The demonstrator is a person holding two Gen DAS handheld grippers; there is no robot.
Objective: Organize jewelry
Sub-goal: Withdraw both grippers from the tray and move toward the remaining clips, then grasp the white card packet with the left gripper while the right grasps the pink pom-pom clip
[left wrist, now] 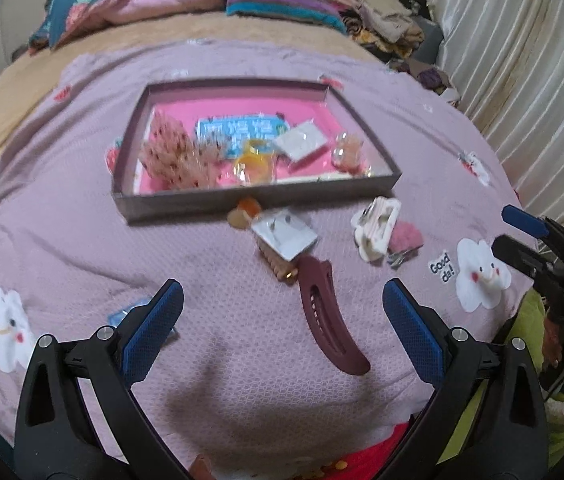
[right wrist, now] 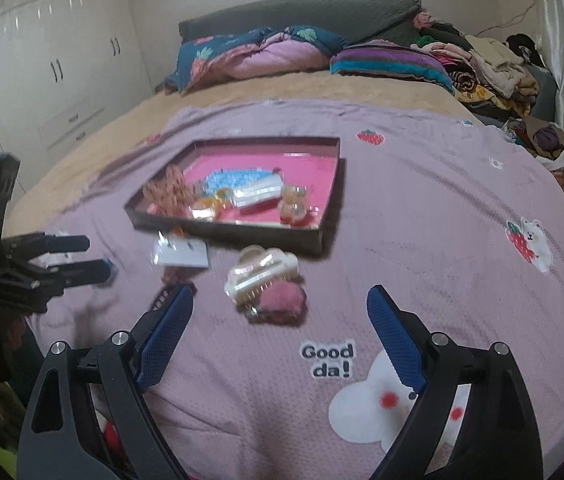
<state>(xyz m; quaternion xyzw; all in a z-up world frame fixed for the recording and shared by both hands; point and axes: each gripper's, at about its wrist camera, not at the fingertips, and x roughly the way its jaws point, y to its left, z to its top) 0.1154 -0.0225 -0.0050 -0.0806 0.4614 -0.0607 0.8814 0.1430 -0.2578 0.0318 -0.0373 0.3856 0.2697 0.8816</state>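
Left wrist view: left gripper (left wrist: pixel 282 308), black frame with blue textured pads, jaws wide apart, nothing between the pads; beneath it a mauve quilted bedspread (left wrist: pixel 82 216) printed with white smiling clouds and strawberries; long curved maroon plastic hair clip (left wrist: pixel 327 320) lying on the bedspread between the pads and apart from both; beyond its far end, touching, a tan toothed hair comb (left wrist: pixel 278 266) partly under a white earring card in a clear sleeve (left wrist: pixel 285 234); small orange hair ornament (left wrist: pixel 246 210) at the card's far corner, just before the tray; to the right, cream-white claw hair clip (left wrist: pixel 375 222) touching a fuzzy pink hair clip (left wrist: pixel 403 236); shallow rectangular dark-brown tray with pink lining (left wrist: pixel 242 200), holding a pink spotted piece, a light blue card, a yellow ring-shaped item, a white card and small peach items, blurred; right gripper (left wrist: pixel 515 232) at the right edge, jaws apart, empty.

Right wrist view: right gripper (right wrist: pixel 282 320), jaws wide apart, holding nothing; bedspread lettering "Good da!" (right wrist: pixel 327 360) between the pads; cream-white claw hair clip (right wrist: pixel 260 274) and fuzzy pink hair clip (right wrist: pixel 282 300) just beyond the fingertips, untouched; white earring card (right wrist: pixel 182 252) to the left; tray (right wrist: pixel 242 232) behind, contents blurred; left gripper (right wrist: pixel 90 258) at the left edge, jaws apart; folded bedding (right wrist: pixel 262 56) at the headboard; white wardrobe (right wrist: pixel 42 60) far left.
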